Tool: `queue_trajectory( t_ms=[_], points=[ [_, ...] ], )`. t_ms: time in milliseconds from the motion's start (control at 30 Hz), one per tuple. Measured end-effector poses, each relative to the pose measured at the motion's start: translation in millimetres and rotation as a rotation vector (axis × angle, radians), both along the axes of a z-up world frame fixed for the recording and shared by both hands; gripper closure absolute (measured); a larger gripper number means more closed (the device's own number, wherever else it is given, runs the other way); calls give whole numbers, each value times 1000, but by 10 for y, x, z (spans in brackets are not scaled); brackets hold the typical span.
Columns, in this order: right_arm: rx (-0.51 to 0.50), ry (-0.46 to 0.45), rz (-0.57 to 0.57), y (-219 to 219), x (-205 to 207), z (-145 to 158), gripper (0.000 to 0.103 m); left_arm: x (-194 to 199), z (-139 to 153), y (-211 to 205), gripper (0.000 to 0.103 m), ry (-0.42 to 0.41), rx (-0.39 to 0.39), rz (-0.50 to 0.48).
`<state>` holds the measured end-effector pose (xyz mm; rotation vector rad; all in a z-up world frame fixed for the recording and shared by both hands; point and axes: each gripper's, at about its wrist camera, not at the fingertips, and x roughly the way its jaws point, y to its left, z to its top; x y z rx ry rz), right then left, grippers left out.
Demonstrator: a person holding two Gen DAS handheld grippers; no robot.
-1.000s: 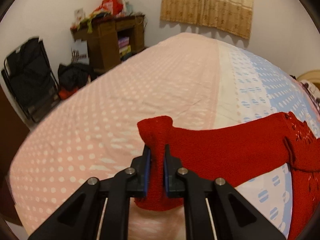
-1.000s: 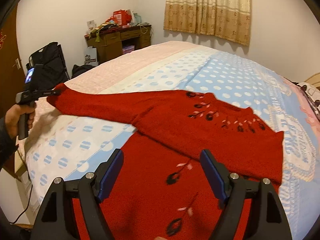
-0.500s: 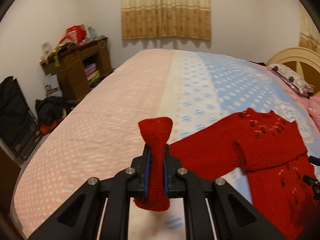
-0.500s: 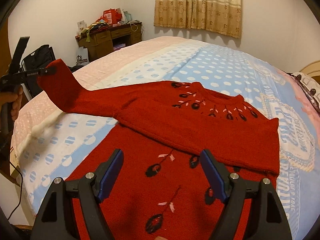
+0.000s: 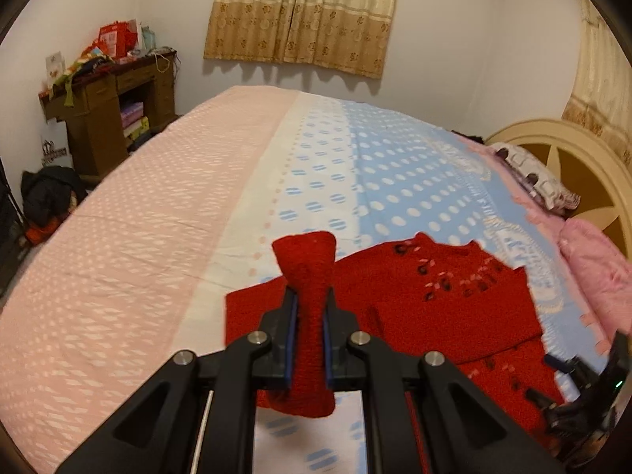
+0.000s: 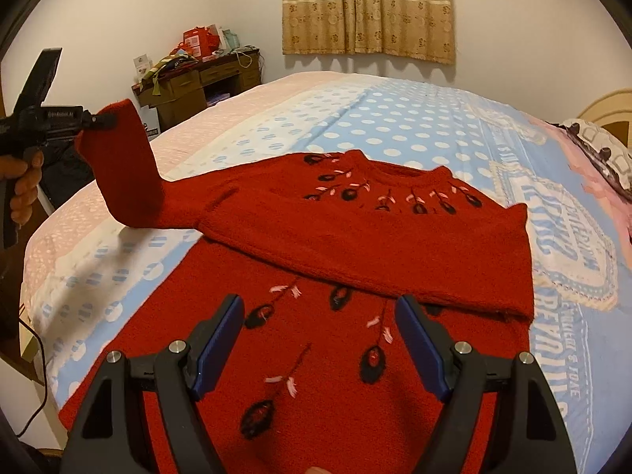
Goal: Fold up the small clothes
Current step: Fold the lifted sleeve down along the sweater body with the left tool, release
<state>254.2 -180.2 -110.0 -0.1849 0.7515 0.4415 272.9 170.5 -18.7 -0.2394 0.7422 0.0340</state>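
On dotted bedspread (image 6: 414,126): red sweater (image 6: 355,229); curtain (image 6: 367,8) behind.

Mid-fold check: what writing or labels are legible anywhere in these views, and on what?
Nothing reads surely.
Bedsheet: large blue lettering, upside down, illegible.
Left hand-held gripper: white label on its body, too small.
White bag by the desk: dark logo, blurred.
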Motion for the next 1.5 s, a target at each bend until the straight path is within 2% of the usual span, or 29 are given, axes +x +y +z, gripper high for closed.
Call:
queue_trajectory(
  t_ms=[167, 467, 833, 1033, 1367, 1500],
  points=[
    [7, 14, -13, -92, 18, -59, 24, 88, 165, -170, 92, -33, -86, -36],
    [6, 26, -17, -216, -27, -161, 24, 265, 548, -615, 92, -117, -92, -95],
    [28, 40, -55, -442, -2, -211, 23, 492, 730, -1218, 92, -136, -123, -201],
    [73, 78, -93, -586, 37, -279, 23, 620, 845, -1519, 92, -151, -129, -240],
    [101, 95, -105, -640, 51, -324, 23, 790, 762, -1931, 92, -116, -128, -290],
    [108, 95, -110, -658, 42, -336, 23, 869, 589, -2226, 92, -94, -79, -317]
  ],
)
